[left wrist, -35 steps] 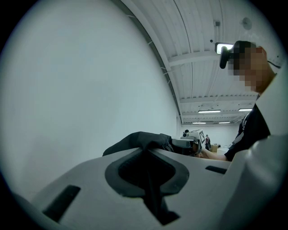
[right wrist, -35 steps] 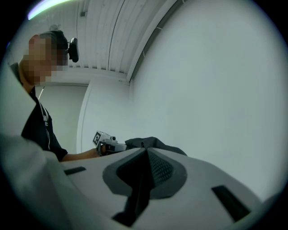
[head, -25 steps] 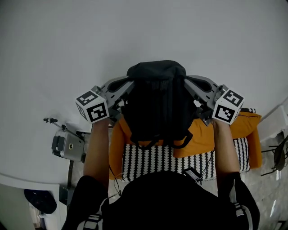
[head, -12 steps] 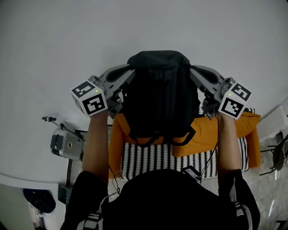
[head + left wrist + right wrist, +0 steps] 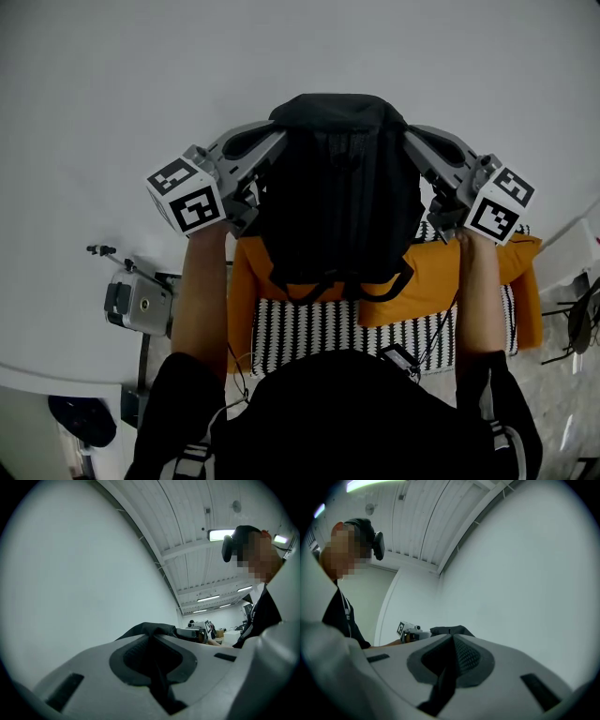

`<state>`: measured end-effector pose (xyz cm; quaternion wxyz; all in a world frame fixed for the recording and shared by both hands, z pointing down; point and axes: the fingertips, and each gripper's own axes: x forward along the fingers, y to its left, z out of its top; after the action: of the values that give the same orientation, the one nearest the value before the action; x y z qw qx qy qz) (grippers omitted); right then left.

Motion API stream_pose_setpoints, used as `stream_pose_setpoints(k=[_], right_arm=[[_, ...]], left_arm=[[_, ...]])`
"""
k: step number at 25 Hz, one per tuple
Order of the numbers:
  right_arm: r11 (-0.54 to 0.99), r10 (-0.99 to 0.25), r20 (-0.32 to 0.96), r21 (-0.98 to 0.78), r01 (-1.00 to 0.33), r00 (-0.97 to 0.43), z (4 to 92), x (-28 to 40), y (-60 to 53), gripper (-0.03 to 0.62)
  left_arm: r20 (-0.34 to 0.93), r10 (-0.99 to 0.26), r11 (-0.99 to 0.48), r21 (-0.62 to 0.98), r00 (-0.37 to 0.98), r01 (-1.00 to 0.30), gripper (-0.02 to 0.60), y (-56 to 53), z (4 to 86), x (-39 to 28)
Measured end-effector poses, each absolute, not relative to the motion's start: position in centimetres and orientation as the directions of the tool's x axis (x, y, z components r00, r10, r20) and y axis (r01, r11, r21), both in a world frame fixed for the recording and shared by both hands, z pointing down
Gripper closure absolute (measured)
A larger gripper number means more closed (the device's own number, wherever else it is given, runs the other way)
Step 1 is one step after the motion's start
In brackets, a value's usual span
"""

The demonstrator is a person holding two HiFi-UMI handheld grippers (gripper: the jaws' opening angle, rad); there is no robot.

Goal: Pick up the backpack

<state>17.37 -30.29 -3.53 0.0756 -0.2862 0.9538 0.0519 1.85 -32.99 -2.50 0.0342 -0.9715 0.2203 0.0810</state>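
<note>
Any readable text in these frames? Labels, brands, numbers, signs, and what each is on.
No readable text in any view.
Left cube and right cube: black-and-white square marker patterns only, no letters or digits.
Backpack: plain black, no logo or tag shows.
Grey device at lower left of the head view: any label is too small to read.

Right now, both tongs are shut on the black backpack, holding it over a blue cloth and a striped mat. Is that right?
Not quite. The cloth is orange, not blue, as the head view shows. The rest stands: the left tongs and the right tongs are both shut on the black backpack, holding it over that cloth and the striped mat.
</note>
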Motion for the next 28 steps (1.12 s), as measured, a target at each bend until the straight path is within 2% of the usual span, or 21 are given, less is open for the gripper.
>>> stream_pose_setpoints(k=[28], right_arm=[[0.837, -0.508, -0.233, 0.092, -0.539, -0.829, -5.1, 17.1, -29.5, 0.560]], left_arm=[[-0.215, -0.416, -0.898, -0.056, 0.884, -0.436, 0.548, -32.2, -4.6, 1.7]])
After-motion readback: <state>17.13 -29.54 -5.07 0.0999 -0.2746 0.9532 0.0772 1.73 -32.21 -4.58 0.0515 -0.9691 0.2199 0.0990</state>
